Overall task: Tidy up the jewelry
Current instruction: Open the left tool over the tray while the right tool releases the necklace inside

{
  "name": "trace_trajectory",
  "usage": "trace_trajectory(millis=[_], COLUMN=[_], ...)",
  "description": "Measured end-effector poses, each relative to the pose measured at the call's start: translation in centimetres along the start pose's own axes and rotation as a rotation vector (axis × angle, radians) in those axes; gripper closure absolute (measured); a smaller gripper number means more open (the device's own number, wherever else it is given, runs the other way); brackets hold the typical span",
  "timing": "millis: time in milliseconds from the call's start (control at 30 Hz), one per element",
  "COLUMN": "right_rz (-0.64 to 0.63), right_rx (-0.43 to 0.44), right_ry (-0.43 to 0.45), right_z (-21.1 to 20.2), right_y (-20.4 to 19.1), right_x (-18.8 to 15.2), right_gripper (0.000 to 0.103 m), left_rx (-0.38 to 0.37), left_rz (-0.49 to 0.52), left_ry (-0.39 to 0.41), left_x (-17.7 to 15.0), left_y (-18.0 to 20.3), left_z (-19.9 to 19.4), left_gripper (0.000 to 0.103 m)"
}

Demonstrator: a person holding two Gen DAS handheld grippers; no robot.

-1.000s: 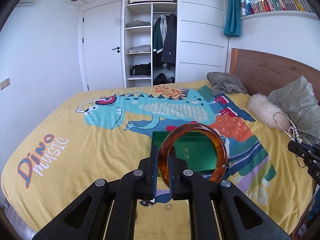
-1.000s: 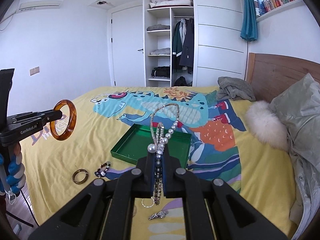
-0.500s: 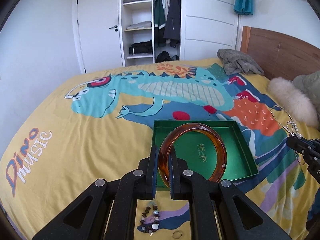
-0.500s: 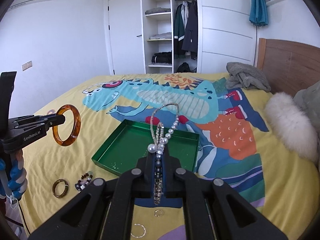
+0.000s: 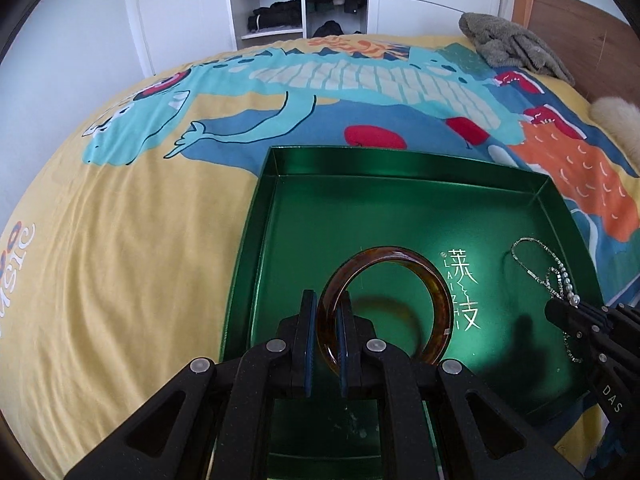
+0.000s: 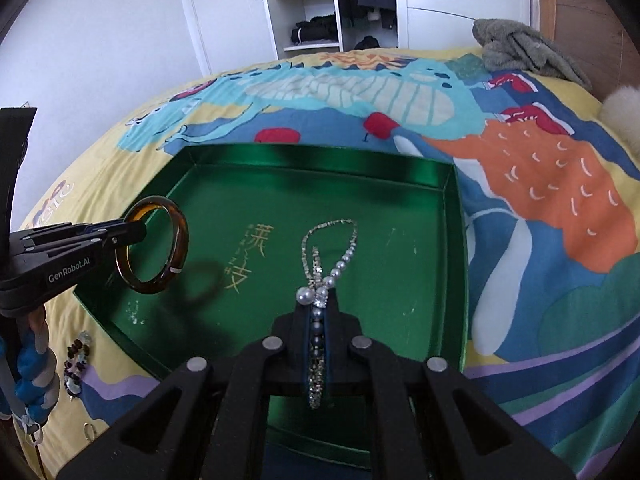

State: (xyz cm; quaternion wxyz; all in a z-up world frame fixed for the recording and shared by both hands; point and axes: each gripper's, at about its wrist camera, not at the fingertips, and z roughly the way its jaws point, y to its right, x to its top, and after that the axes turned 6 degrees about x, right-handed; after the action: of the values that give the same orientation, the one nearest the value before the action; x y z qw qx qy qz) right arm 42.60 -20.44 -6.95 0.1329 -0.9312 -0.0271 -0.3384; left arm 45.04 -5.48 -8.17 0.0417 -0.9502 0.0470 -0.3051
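Note:
A shallow green tray (image 5: 408, 168) (image 6: 320, 160) lies on the bed. My left gripper (image 5: 326, 312) (image 6: 134, 232) is shut on an amber tortoiseshell bangle (image 5: 436, 300) (image 6: 180, 240) and holds it just above the tray floor, casting a shadow there. My right gripper (image 6: 318, 316) (image 5: 554, 308) is shut on a pearl and crystal necklace (image 6: 332, 248) (image 5: 540, 260), whose loop hangs over the tray's right half.
A dark bead bracelet (image 6: 76, 360) and a small ring (image 6: 89, 432) lie on the yellow dinosaur bedspread (image 5: 120, 240) left of the tray. A grey cloth (image 5: 508, 44), a white fur cushion (image 6: 624, 116) and the wooden headboard (image 5: 580, 20) are at the far right.
Both grippers have moved forward and down over the tray. The bangle and the necklace now hang low inside it, still gripped.

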Motion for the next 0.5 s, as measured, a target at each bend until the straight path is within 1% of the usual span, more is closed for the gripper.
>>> trace_trajectory(millis=[167,333,400,433,467,500], right_rz=[-0.006,0.011,0.015,0.019,0.022,0.018], right_rx=[-0.013,-0.026,-0.036,-0.043,-0.051,-0.060], right_ry=[-0.036,-0.023,-0.022,-0.022,-0.021,-0.024], right_z=[1.5,1.2,1.1,1.0,0.9,0.9], right_y=[0.5,1.0,1.1,1.1,1.1,1.0], right_x=[-0.7,-1.3,-1.3,-1.3,-1.3,-1.2], right_gripper=[0.098,0.096,0.094,0.087,0.078,0.071], left_rx=[0.003,0.022,0.026,0.025,0.023,0.022], left_rz=[-0.017,-0.017,-0.024,-0.025,-0.028,-0.033], left_ry=[-0.029,-0.025,-0.021,-0.019,-0.019,-0.020], left_x=[-0.1,-0.2,-0.4,-0.4,-0.4,-0.5], left_y=[0.3,0.4,0.4,0.4,0.4,0.3], left_z=[1.6,1.6,1.4,1.4,1.4,1.4], left_gripper=[0.093,0.093,0.092,0.091,0.085,0.074])
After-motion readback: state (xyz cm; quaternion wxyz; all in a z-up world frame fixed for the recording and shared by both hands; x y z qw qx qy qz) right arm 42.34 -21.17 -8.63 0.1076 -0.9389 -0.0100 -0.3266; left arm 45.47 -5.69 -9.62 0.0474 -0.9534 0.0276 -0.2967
